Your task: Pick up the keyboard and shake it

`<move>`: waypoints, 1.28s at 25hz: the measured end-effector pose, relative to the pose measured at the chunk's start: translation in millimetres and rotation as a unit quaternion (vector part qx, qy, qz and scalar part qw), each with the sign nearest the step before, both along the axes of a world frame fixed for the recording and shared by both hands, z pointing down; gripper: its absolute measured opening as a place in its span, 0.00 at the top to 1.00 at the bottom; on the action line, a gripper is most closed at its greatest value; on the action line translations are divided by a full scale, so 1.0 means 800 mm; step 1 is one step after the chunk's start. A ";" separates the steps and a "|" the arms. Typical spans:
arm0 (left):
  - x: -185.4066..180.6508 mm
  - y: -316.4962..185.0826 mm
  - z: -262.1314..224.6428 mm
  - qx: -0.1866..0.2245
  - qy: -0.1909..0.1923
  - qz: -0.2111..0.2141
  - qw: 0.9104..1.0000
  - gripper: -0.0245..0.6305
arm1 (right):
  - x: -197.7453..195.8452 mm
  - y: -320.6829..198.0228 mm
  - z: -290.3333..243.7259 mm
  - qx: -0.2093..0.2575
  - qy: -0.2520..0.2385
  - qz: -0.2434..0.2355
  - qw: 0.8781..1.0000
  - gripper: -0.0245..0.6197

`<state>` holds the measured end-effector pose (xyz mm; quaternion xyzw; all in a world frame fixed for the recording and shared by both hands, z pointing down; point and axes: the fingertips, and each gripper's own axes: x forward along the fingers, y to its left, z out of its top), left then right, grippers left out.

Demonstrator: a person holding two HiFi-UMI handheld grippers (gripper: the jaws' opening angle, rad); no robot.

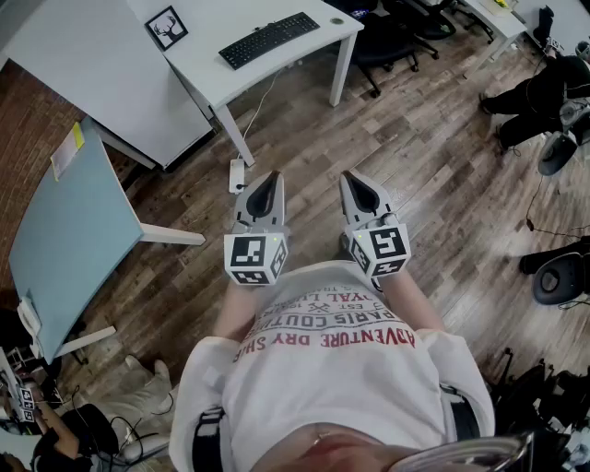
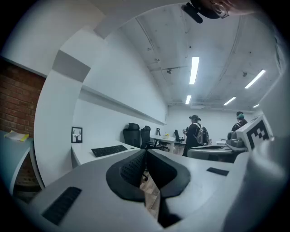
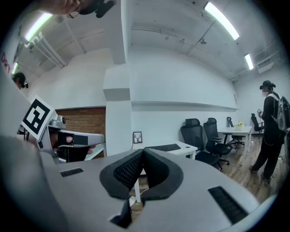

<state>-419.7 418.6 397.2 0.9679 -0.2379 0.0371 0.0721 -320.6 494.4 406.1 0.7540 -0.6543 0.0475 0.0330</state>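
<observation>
Toward the upper centre of the head view, on the white desk (image 1: 198,64): black keyboard (image 1: 269,40), lying flat, just right of a small framed picture (image 1: 167,27), untouched. Lower down, at mid-frame over the wooden floor (image 1: 424,147): left gripper (image 1: 267,189) and right gripper (image 1: 355,180), side by side, held close in front of the chest, tips aimed up-frame toward the desk but well apart from it. Both claws closed tight, pads pressed together, nothing pinched between them. Same reading in each gripper view: dark ribbed pads meeting at a seam, with the keyboard small and far beyond them near the middle of the frame. Judging from this, task not begun in any real sense: no approach, no grasp, no lift, no shake. Left to do: step up to the desk, spread both claws, bring one to each end of the keyboard, clamp on its edges, raise it clear of the desktop, then shake. Probably worth a level two-ended hold, given a long, thin, light board apt to tilt or slip from a single pinch.
</observation>
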 end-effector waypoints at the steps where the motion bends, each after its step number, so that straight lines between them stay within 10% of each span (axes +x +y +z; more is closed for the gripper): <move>1: 0.002 0.000 0.001 0.000 0.000 0.001 1.000 0.92 | 0.001 0.000 0.000 0.000 0.001 -0.001 1.000 0.92; 18: 0.027 -0.012 0.023 -0.032 -0.004 0.006 0.999 0.92 | 0.021 -0.005 0.013 -0.017 0.003 0.011 1.000 0.92; 32: 0.154 -0.091 0.038 -0.034 -0.026 -0.055 0.998 0.92 | 0.189 -0.090 0.042 -0.021 -0.045 -0.013 0.999 0.92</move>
